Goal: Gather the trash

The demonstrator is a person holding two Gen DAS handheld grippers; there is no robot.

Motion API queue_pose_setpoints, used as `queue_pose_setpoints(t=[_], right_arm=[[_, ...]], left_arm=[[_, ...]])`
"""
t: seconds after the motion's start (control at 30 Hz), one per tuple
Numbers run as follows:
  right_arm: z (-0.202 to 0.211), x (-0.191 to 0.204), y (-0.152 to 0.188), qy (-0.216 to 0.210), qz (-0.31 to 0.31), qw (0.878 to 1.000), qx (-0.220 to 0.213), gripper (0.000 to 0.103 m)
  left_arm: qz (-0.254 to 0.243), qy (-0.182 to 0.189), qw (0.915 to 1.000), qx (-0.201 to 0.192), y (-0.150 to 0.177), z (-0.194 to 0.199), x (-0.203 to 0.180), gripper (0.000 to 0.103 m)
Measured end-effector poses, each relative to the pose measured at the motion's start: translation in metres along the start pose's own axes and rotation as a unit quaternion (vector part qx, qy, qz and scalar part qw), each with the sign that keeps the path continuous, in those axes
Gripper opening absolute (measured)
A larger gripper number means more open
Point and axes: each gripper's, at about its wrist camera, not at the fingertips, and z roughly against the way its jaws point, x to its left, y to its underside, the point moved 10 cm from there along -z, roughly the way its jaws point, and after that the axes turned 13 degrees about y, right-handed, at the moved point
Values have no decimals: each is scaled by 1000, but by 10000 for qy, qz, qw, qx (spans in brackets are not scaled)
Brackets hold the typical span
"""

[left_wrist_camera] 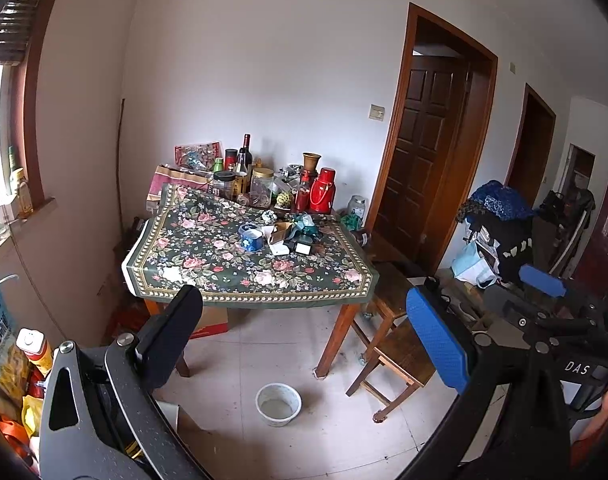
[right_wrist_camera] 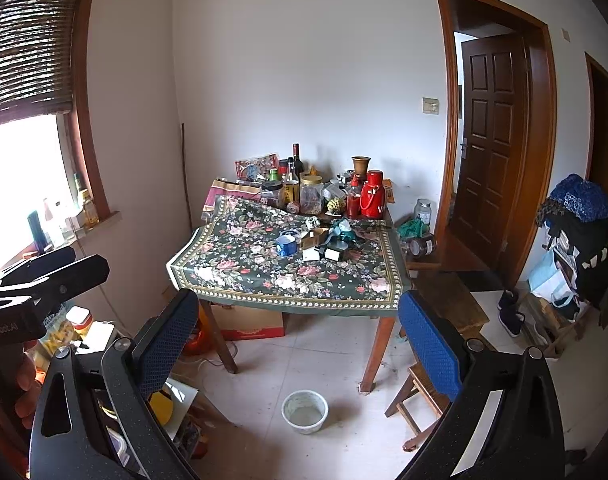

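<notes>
Well beyond both spread tongs (left_wrist_camera: 304, 336) (right_wrist_camera: 299, 340), tabletop trash (left_wrist_camera: 281, 236).

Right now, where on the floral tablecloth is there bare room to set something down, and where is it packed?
The near half of the floral tablecloth is bare, from its front border up to the scrap pile, plus the left strip beside the blue tape roll. The back edge is crowded with jars and bottles and the red thermos.
</notes>
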Motion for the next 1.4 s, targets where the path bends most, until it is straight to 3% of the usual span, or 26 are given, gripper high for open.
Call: queue_pose_setpoints(t=[0.97, 1.4], right_arm=[[0, 3, 3, -10, -7, 10000, -9, 99], [-9, -15, -1, -69, -23, 10000, -44, 99]], left_arm=[[-58, -17, 10000, 41, -5, -6, -7, 102], [-121, -65, 9999, 24, -9, -19, -11, 102]])
